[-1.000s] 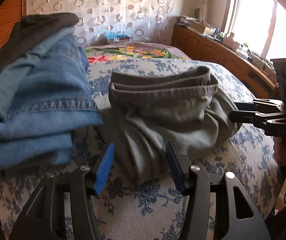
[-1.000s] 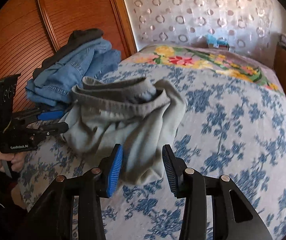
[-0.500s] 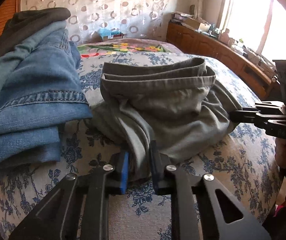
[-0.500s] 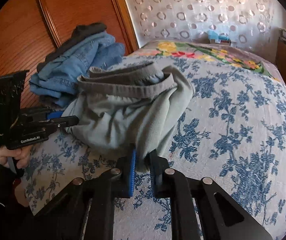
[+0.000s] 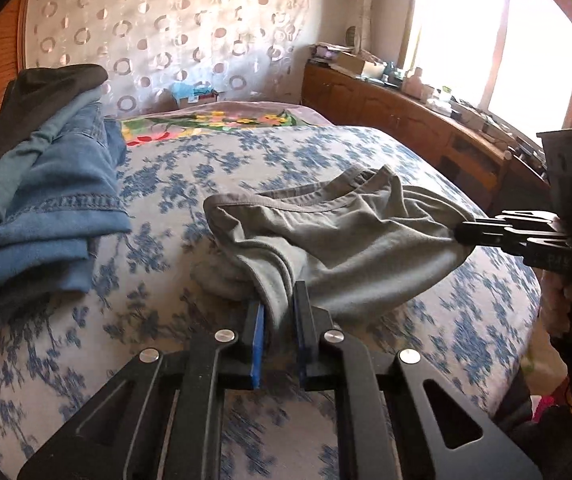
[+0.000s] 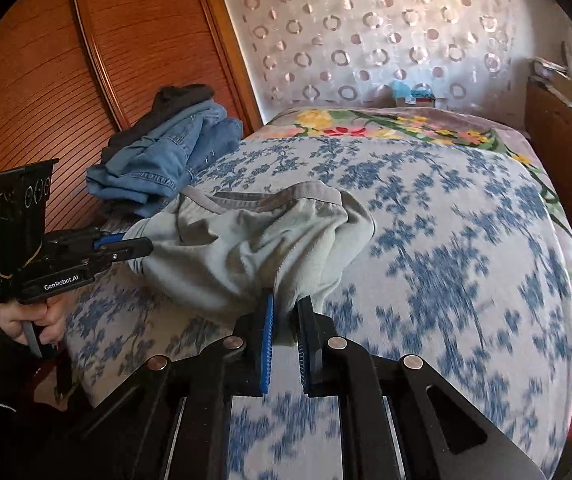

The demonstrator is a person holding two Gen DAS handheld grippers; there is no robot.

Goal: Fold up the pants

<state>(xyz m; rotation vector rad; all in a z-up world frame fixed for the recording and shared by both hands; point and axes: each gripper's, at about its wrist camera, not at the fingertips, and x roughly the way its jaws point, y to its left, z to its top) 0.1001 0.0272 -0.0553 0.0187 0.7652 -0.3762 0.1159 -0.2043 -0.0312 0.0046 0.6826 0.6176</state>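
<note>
Grey pants hang bunched between my two grippers, lifted off the blue-flowered bedspread, waistband turned away from me. My left gripper is shut on the pants' near left edge. My right gripper is shut on the pants at the other edge. Each gripper shows in the other's view: the right gripper at the right, the left gripper at the left, both pinching cloth.
A stack of folded blue jeans with a dark garment on top lies on the bed's left side, next to a wooden wardrobe. A wooden cabinet with clutter runs under the window at the right.
Both grippers went from open to shut on the grey pants, then lifted and pulled them toward the bed's near edge. The pants have risen off the bedspread.
</note>
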